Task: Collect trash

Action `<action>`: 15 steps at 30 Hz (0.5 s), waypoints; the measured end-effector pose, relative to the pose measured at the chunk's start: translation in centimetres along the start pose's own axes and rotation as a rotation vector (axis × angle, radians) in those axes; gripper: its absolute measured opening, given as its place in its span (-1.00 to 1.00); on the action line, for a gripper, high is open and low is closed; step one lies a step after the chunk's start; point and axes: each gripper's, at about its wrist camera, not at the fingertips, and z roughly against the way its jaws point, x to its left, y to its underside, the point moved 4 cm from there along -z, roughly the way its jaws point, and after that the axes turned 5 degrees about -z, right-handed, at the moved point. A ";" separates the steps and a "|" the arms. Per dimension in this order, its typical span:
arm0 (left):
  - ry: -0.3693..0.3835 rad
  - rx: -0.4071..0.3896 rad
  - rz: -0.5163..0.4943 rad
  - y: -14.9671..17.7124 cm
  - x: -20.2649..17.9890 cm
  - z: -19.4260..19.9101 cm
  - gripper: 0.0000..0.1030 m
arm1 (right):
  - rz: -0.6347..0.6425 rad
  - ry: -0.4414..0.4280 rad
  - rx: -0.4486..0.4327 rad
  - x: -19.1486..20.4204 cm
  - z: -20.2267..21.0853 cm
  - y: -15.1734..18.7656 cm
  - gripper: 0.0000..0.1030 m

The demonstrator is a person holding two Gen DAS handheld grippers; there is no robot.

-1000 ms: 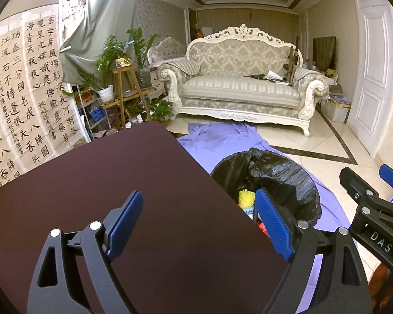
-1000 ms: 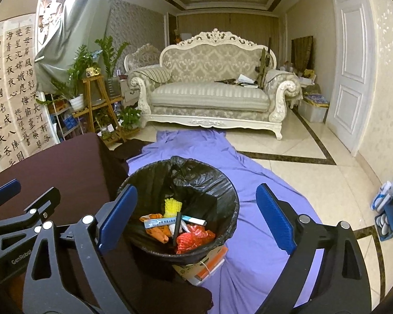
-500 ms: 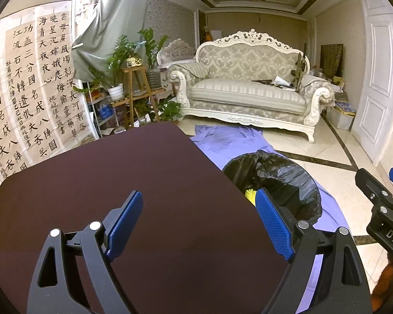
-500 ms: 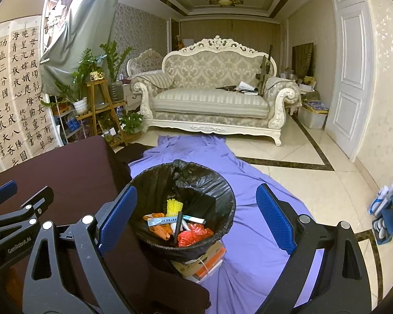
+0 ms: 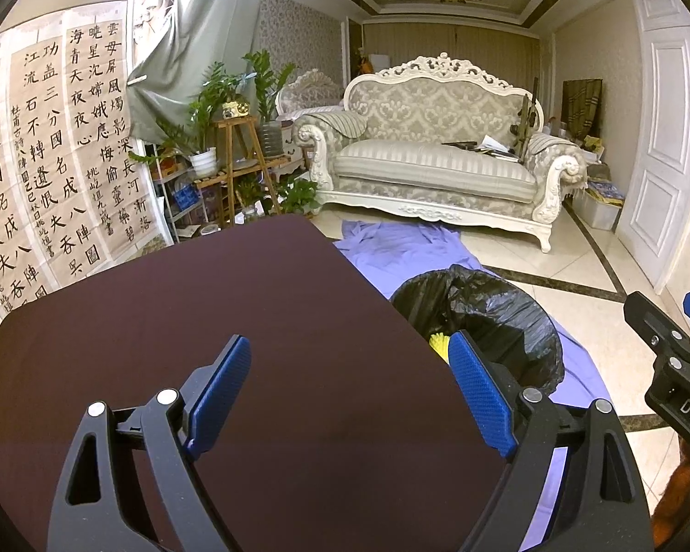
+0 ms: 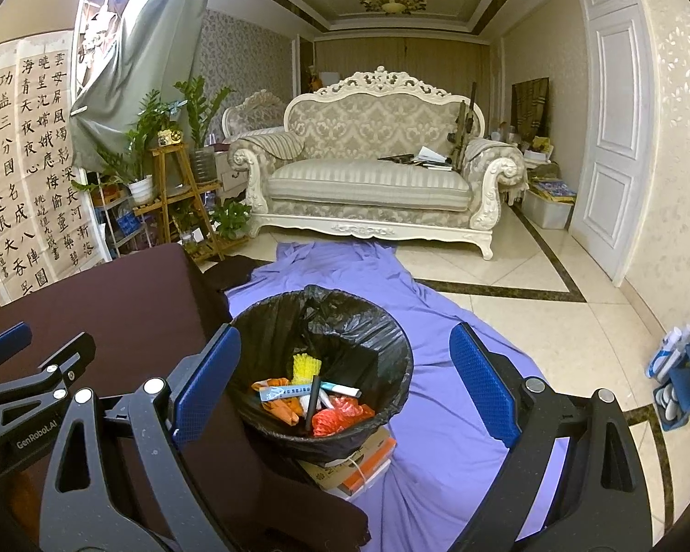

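Note:
A bin lined with a black bag [image 6: 345,322] stands on the floor beside the dark brown table [image 6: 115,303]. It holds several pieces of trash [image 6: 313,395]: a yellow brush, orange and red wrappers, a white tube, a black stick. My right gripper [image 6: 345,386] is open and empty above the bin's near side. My left gripper [image 5: 349,391] is open and empty over the bare table [image 5: 207,313]. The bin [image 5: 492,317] shows to its right. The right gripper's side [image 5: 667,359] shows at the left view's right edge.
The bin rests on cardboard boxes [image 6: 359,464] on a purple sheet [image 6: 446,414] spread over the tiled floor. A white sofa [image 6: 372,175] stands at the back, a plant stand [image 6: 170,193] at the left, a white door [image 6: 616,138] at the right. Slippers [image 6: 681,368] lie at the right wall.
Both grippers have drawn back and risen a little, so the bin and table look smaller and farther. Both stay open and empty.

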 end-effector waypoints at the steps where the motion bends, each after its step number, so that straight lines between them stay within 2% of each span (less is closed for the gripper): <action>1: 0.000 0.000 0.000 0.0 0.0 0.0 0.65 | -0.002 -0.001 0.000 0.1 0.0 0.1 0.75; 15: 0.002 0.000 0.000 0.0 -0.1 0.0 0.65 | -0.001 -0.001 0.000 0.0 -0.1 -0.1 0.75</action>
